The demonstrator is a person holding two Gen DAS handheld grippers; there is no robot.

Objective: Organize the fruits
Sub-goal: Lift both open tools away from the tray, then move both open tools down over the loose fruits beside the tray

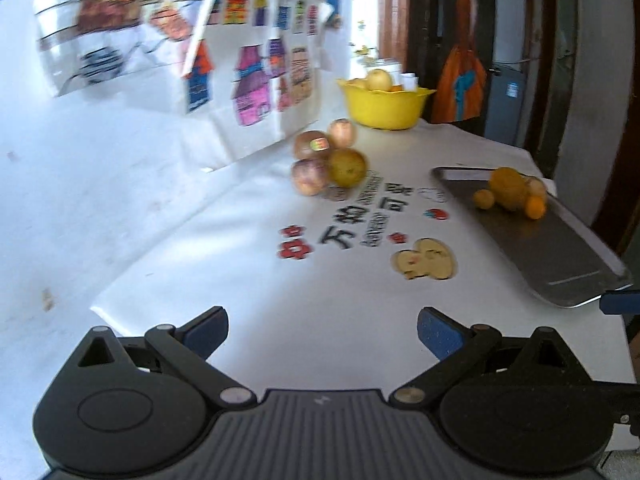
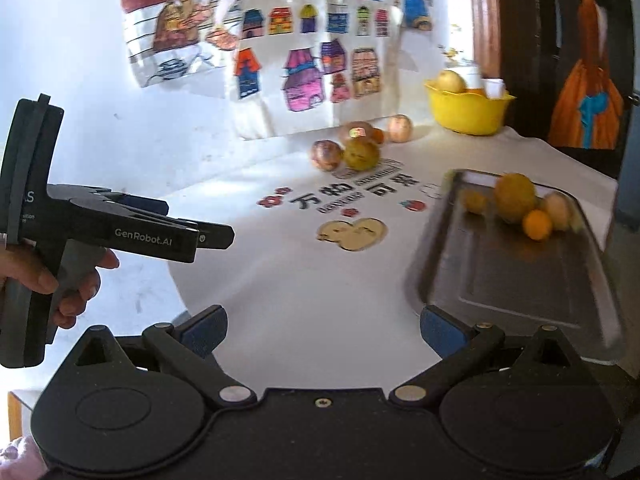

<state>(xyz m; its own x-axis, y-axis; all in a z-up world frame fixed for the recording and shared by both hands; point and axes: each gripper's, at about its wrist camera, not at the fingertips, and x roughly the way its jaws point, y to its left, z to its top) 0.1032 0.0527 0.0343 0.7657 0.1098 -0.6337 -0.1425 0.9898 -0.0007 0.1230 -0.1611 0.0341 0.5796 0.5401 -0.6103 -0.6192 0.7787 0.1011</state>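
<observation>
A cluster of loose fruit [image 1: 328,160] [image 2: 352,148], reddish apples and a yellow-green one, lies on the white table by a printed bag. A metal tray [image 1: 560,256] [image 2: 500,280] on the right holds a large yellow fruit [image 1: 508,188] [image 2: 515,197] and small orange ones. A yellow bowl [image 1: 384,108] [image 2: 468,114] at the back holds more fruit. My left gripper [image 1: 322,330] is open and empty over the table's near part; it also shows in the right wrist view [image 2: 216,236]. My right gripper [image 2: 322,330] is open and empty by the tray's near corner.
A printed white tote bag [image 1: 256,80] [image 2: 316,72] stands behind the loose fruit. The tablecloth has printed characters and a duck picture [image 1: 424,264] [image 2: 352,234]. The table's edge runs close on the right, with dark furniture beyond.
</observation>
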